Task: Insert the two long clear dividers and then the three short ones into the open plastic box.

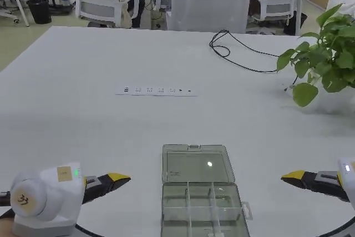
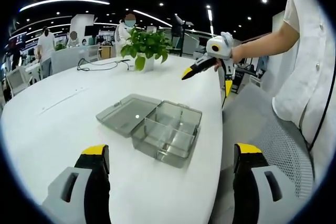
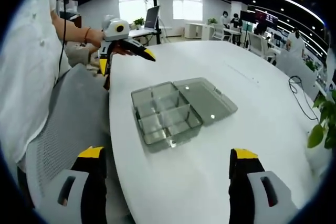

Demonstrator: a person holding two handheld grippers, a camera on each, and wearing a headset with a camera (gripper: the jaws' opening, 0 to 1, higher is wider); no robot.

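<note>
The left tool [image 2: 170,153] and right tool [image 3: 168,154] hover wide open and empty over the near edge of the desk [image 1: 83,126], flanking the open box [image 1: 173,195]. Clear dividers [image 1: 187,203] stand inside it, lid [image 1: 197,165] flat behind. A plant [image 1: 324,54] sits far right.

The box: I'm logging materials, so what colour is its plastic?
Clear smoky grey, box and lid alike; best in the left gripper view.
</note>
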